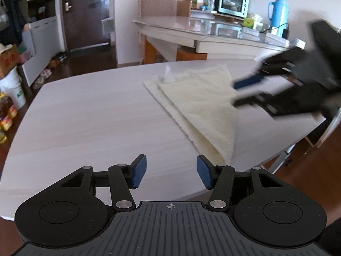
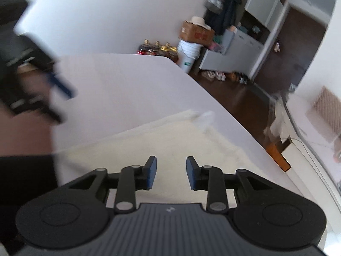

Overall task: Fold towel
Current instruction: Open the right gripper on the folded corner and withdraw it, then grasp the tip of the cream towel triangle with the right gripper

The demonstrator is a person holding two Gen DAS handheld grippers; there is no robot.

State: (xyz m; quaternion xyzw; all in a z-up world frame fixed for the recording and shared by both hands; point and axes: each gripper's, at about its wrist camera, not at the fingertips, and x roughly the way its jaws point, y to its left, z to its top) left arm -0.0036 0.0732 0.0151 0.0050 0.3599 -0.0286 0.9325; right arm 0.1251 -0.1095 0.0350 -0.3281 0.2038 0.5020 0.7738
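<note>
A cream towel (image 1: 198,102) lies folded on the pale table (image 1: 96,115), its top layer askew over the lower one, a white label sticking up at its far corner. My left gripper (image 1: 171,171) is open over the table's near edge, just left of the towel's near corner, holding nothing. My right gripper (image 1: 238,93) hovers blurred over the towel's right side, fingers apart. In the right wrist view the right gripper (image 2: 170,172) is open and empty above the towel (image 2: 170,140), and the left gripper (image 2: 61,104) shows blurred at the left.
A second table (image 1: 191,36) behind holds a toaster oven (image 1: 233,4), a blue thermos (image 1: 278,15) and jars. A door, cabinet, buckets, a cardboard box and bottles (image 2: 157,50) stand on the dark floor to the left. The table edge (image 2: 234,115) drops to the floor.
</note>
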